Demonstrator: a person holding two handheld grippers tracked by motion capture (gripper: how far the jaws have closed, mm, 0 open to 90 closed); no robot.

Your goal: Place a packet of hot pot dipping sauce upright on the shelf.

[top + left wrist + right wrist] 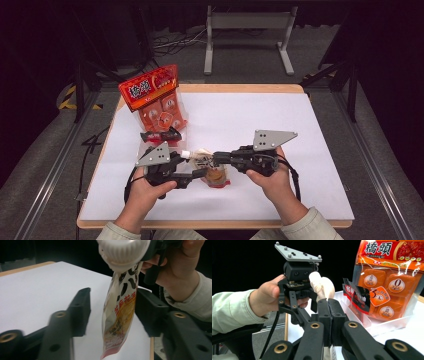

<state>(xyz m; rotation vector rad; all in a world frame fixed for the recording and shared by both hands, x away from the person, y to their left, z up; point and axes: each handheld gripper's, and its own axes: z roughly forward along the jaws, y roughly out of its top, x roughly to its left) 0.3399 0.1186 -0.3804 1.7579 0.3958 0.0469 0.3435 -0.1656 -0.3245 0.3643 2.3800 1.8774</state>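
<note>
Near the lower middle of the high view, we hold a spouted pouch (216, 174) between our two grippers over the white counter (280, 125). Our right gripper (217, 159) reaches in from the right of that frame, and its jaws are pressed together on the top of the pouch just below the white cap (186, 154); in the right gripper view the two black jaws meet flat against each other, with the cap (322, 287) rising right behind their tips. Our left gripper (200, 173) comes in from the lower left of the high view. In the left gripper view the pouch (120, 315) hangs from the cap (123, 252) at the top of the frame and slants down between the two jaws, which stand apart on either side of it; the right-hand jaw sits close to the pouch's edge, the left-hand one clearly off it, so this gripper is spread and not yet pinching. Toward the upper left of the high view, a clear tray (182, 117) carries a tall orange snack bag (155, 97), with a small dark packet (161, 135) lying in front of it.
</note>
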